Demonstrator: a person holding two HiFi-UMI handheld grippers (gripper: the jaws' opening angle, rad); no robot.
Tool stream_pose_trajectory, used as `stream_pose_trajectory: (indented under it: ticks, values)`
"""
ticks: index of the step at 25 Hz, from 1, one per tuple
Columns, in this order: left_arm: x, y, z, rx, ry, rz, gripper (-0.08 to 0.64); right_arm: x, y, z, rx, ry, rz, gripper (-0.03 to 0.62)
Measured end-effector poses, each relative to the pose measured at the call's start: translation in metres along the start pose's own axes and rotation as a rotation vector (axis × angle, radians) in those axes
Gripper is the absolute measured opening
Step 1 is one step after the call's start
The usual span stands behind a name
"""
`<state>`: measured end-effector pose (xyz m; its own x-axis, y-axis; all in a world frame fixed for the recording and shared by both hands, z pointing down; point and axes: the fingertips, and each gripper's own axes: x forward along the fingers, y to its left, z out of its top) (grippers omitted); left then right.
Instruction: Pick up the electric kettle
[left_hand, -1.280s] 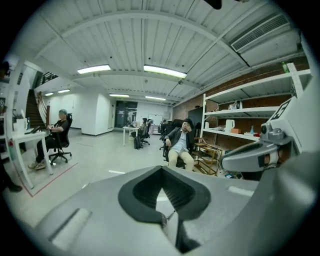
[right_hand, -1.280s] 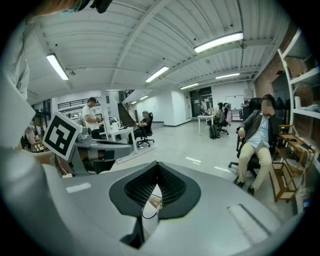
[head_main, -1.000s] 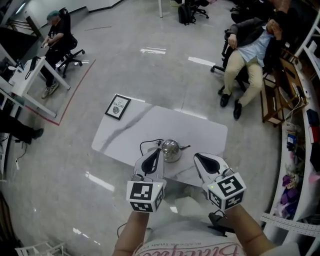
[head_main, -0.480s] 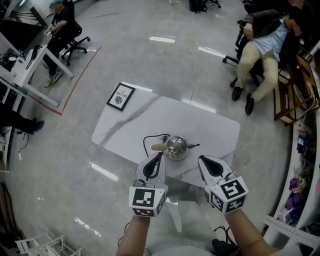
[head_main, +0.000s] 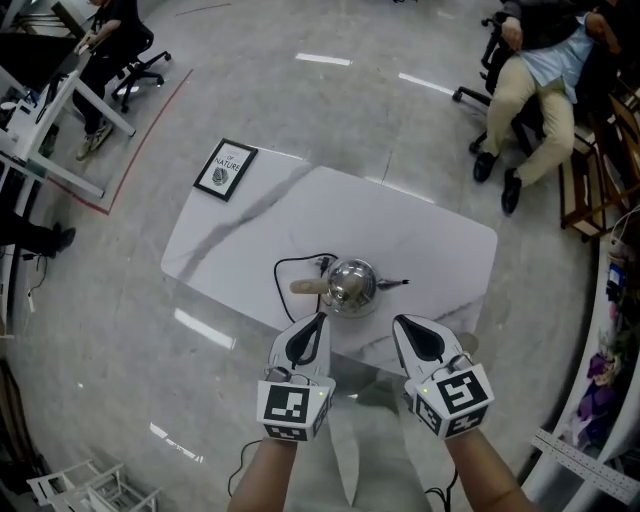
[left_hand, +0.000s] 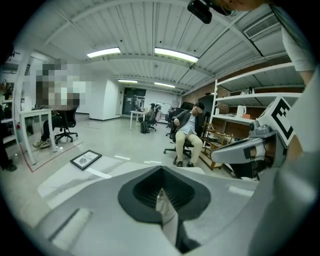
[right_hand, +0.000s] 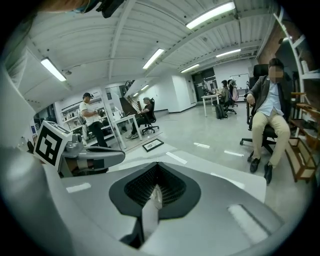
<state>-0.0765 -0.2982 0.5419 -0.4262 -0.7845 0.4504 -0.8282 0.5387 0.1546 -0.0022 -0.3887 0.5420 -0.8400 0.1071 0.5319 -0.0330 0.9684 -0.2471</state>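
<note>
A: Kettle location?
B: Shiny round steel electric kettle (head_main: 350, 284) stands on the white grey-veined desk (head_main: 420, 230), near its front edge. The pale handle (head_main: 307, 287) sticks out to picture-left and the thin spout (head_main: 396, 284) to picture-right. The black cord (head_main: 285, 272) loops on the desk beside the handle.
A: Grippers?
B: On the left hand-held gripper (head_main: 318, 322) the jaws are pressed together with nothing between them. It's the same for the right hand-held gripper (head_main: 399, 326): jaws together, empty. Both hover side by side at the desk's front edge, tips aimed at the kettle and clear of it. In the head view the kettle sits just beyond the tips, roughly centred between them.
A: Surroundings?
B: Black-framed picture (head_main: 225, 170) lies flat on the grey floor (head_main: 330, 120), just off the desk's far-left corner. A person (head_main: 545, 70) sits in an office chair, well apart, top right.
</note>
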Motion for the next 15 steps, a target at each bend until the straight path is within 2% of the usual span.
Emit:
stream_pose_trajectory:
  ticks: [4, 7, 12, 15]
  values:
    - [0.01, 0.008, -0.027, -0.023, -0.042, 0.013, 0.0, 0.016, -0.015, -0.026, 0.033, -0.029, -0.049, 0.023]
    - [0.015, 0.021, -0.048, -0.026, -0.077, 0.052, 0.0, 0.028, -0.029, -0.049, 0.073, -0.05, -0.094, 0.023]
    - [0.034, 0.035, -0.097, -0.046, -0.073, 0.049, 0.003, 0.046, -0.042, -0.071, 0.129, -0.119, -0.101, 0.025]
    - [0.039, 0.046, -0.109, -0.055, -0.079, 0.097, 0.045, 0.055, -0.047, -0.082, 0.13, -0.124, -0.11, 0.025]
